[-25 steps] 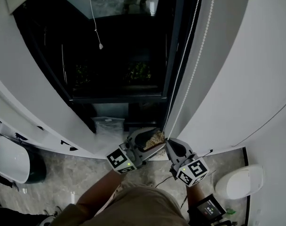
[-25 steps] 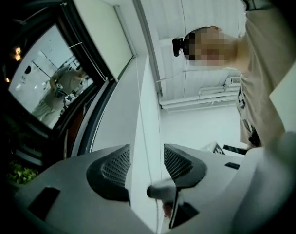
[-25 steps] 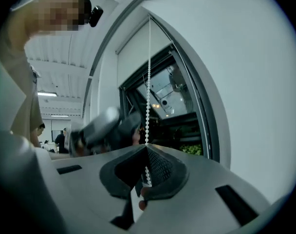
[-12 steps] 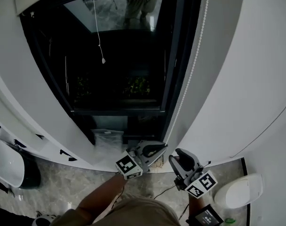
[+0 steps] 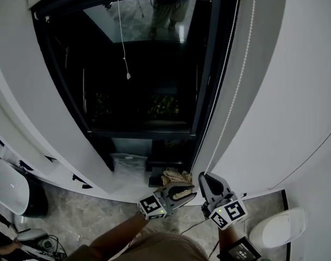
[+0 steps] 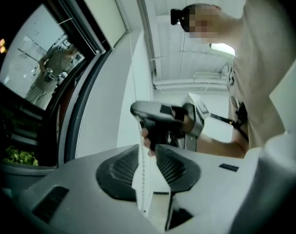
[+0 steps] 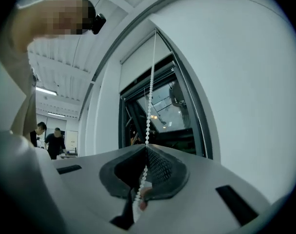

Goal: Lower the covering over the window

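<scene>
White bead chain [image 7: 148, 112] hangs near-vertical, long axis running up and down, just right of the dark-framed glass window [image 5: 143, 91]. Right gripper [image 5: 202, 177] is clamped on it at the tips. Left gripper [image 5: 188, 190], just below, has jaws that have just been easing apart, with the chain loose between them. Crumpled tan material [image 5: 175, 176] lies just beyond the left gripper's tips.

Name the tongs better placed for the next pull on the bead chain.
Right. The right tongs are shut on the bead chain, while the left tongs have just been opening, with the chain loose between them.
</scene>
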`<state>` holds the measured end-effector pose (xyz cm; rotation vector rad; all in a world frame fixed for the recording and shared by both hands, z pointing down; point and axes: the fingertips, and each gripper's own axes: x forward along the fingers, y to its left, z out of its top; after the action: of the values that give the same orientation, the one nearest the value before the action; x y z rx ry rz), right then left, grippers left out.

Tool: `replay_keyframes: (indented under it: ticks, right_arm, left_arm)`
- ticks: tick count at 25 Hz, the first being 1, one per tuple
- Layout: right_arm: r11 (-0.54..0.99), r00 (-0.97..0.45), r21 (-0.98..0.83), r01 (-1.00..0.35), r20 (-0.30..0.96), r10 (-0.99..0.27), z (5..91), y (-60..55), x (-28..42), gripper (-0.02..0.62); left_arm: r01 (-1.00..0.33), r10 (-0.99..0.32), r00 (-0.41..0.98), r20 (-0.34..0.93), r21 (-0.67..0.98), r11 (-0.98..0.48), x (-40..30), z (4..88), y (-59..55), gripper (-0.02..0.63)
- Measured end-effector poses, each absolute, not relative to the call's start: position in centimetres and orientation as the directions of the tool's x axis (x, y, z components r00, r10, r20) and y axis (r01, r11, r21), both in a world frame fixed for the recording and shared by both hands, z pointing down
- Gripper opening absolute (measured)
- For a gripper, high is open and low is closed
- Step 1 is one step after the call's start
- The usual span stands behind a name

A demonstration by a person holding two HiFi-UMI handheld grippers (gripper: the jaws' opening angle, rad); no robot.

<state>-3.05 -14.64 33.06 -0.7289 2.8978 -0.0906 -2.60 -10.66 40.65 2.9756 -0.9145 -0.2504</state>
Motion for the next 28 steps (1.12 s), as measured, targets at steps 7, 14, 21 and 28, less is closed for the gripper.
replay_keyframes:
  ticks: [7,14,21,28]
  right_arm:
    - [0.898,-0.903,-0.099,-0.430,0.040,-0.428,40.0,-14.2,-4.7,0.009]
    - [0.960,-0.956,-0.191,-0.207,-0.169,-0.239,37.8,-11.8,-3.0,0.089]
    - [0.933,-0.877,-0.120,-0.338,-0.319,-0.359,31.4,-14.3,-1.0,0.133]
    - [0.892,-0.867,-0.026,-0.451,-0.222,-0.445,31.3,-15.0,-2.5,0.015]
  left_arm:
    - [-0.593,-0.566,0.759,-0.320,0.019,-0.805,-4.2,30.0,-14.3,0.215]
    - [-0.599,-0.558,0.773,-0.300,-0.058,-0.799,-2.9,31.2,-14.0,0.023]
    - [-0.594,-0.577,0.796,-0.184,-0.049,-0.803,-0.7,38.4,-13.8,0.023]
    - [-0.549,-0.538,0.831,-0.140,-0.056,-0.834,-0.4,39.3,-12.3,0.023]
